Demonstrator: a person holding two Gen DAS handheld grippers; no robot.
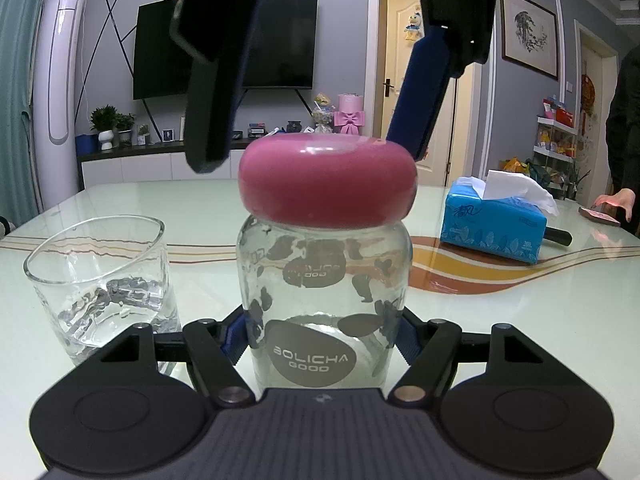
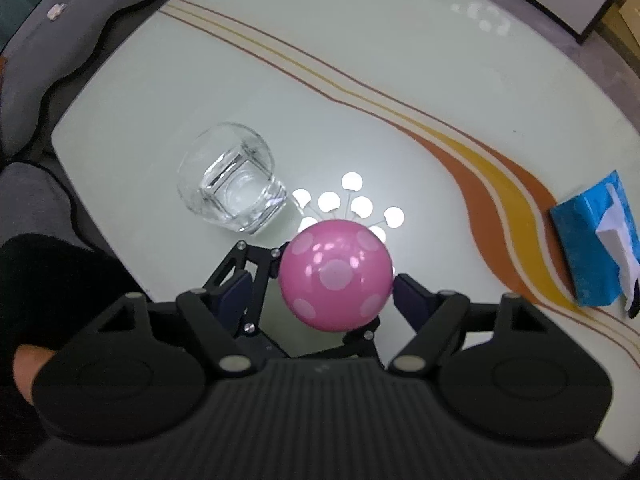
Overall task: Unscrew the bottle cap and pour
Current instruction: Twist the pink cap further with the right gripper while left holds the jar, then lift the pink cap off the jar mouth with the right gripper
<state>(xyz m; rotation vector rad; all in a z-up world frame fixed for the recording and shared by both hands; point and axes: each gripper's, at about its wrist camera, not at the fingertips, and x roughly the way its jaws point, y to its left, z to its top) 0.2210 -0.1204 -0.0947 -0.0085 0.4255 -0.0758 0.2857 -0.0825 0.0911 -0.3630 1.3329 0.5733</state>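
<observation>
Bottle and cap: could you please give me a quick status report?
Left claw shut on bottle, upright on table. Right claw straddling pink cap from above; grip unconfirmed. Cap still on. Glass beside, apart.

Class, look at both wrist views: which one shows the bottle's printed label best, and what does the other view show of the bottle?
The left wrist view: the bottle stands side-on, its label legible. The right wrist view looks straight down, so only the pink cap shows; the glass body is hidden beneath it.
</observation>
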